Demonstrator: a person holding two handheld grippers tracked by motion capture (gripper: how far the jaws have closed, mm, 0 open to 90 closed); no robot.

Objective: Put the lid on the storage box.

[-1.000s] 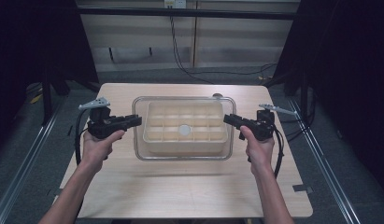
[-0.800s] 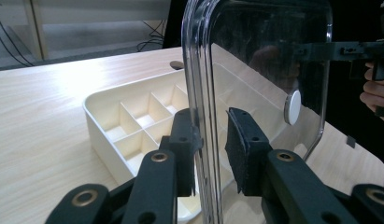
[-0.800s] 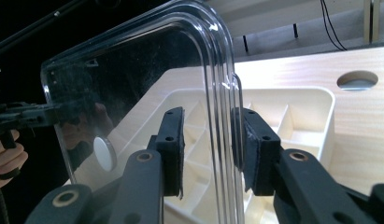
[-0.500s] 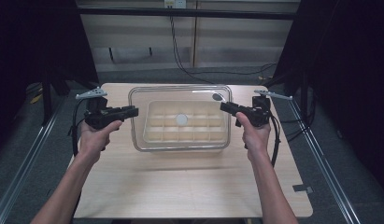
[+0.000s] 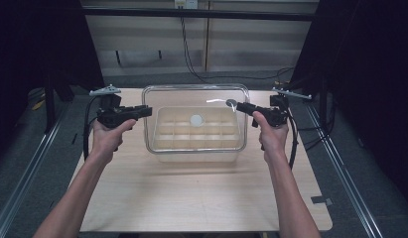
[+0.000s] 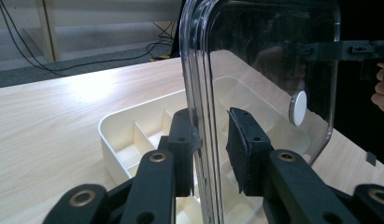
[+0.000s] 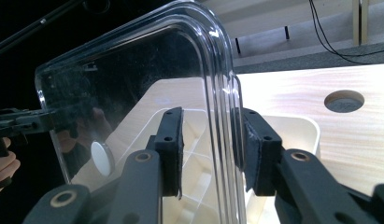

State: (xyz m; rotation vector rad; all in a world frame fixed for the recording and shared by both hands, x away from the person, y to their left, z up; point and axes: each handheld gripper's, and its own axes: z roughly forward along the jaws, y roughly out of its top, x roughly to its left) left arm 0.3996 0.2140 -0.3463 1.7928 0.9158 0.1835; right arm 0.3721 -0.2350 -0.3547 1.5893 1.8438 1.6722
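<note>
**Clear lid lifted up off the box**

The clear lid (image 5: 195,94) has been raised since a second ago. Back then it lay flat on the cream box (image 5: 196,130); now it is held in the air above the box, and its far edge has moved toward the far edge of the surface (image 5: 191,198).

The lid is held at both short ends. The fingers (image 6: 180,149) of the left gripper (image 5: 142,111) are closed around the lid's left rim, with one finger on each side. The right gripper (image 5: 242,106) is closed on the right rim in the same way.

The box is left open, with its small compartments on show, near the far middle of the surface. A white round knob (image 5: 196,119) is seen at the lid's middle. The lid-off step looks almost done; a place to put it down is probably needed next.
</note>
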